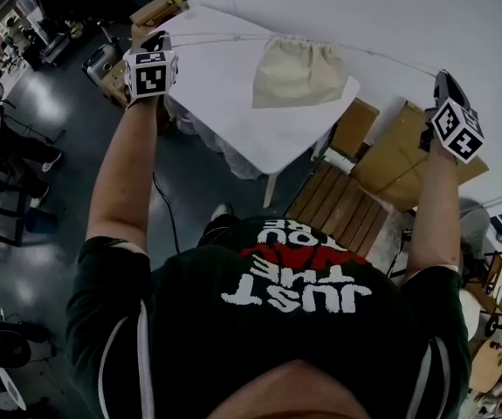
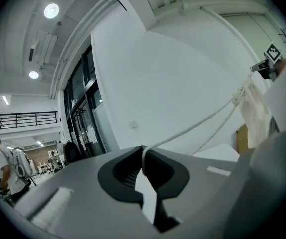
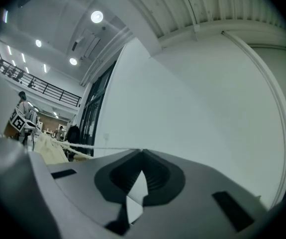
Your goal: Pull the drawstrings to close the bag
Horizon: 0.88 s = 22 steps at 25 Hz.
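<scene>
A beige cloth drawstring bag (image 1: 299, 72) hangs in the air above the white table (image 1: 224, 103), its mouth gathered tight. Thin white drawstrings (image 1: 216, 38) run taut from the bag's top out to both sides. My left gripper (image 1: 158, 38) is held up at the left and is shut on the left string end (image 2: 192, 126). My right gripper (image 1: 443, 78) is held up at the right, shut on the other string end (image 3: 103, 148). The left gripper view shows the bag (image 2: 255, 114) far right; the right gripper view shows the bag (image 3: 47, 148) at the left.
Below the bag stand a slatted wooden chair (image 1: 338, 203) and cardboard boxes (image 1: 403, 155). A white wall (image 1: 390, 7) fills the far side. More boxes and gear (image 1: 111, 64) sit on the dark floor at the left.
</scene>
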Each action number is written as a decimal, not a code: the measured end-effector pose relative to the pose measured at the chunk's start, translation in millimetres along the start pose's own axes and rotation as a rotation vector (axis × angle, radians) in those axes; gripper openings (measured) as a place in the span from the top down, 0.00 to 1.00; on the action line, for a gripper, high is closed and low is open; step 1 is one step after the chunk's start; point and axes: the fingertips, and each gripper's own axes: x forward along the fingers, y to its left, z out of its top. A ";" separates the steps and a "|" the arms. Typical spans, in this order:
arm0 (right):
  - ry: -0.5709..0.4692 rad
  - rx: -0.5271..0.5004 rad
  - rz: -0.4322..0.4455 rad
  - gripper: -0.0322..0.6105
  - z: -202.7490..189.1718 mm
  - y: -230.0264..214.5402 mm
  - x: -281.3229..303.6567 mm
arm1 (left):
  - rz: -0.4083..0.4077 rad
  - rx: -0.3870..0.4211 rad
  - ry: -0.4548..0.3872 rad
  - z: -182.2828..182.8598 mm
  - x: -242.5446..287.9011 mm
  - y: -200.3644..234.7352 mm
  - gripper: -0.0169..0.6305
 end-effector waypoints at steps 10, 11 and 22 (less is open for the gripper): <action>0.008 0.003 0.003 0.94 -1.4 -1.7 -1.4 | -0.033 0.008 -0.028 15.6 -4.5 -10.8 0.96; 0.008 0.002 0.003 0.94 -1.3 -1.8 -1.7 | -0.035 0.006 -0.029 16.2 -4.5 -11.4 0.96; 0.014 0.066 -0.008 0.94 -9.6 -9.9 -2.8 | -0.037 -0.007 -0.007 4.2 -4.7 -7.8 0.96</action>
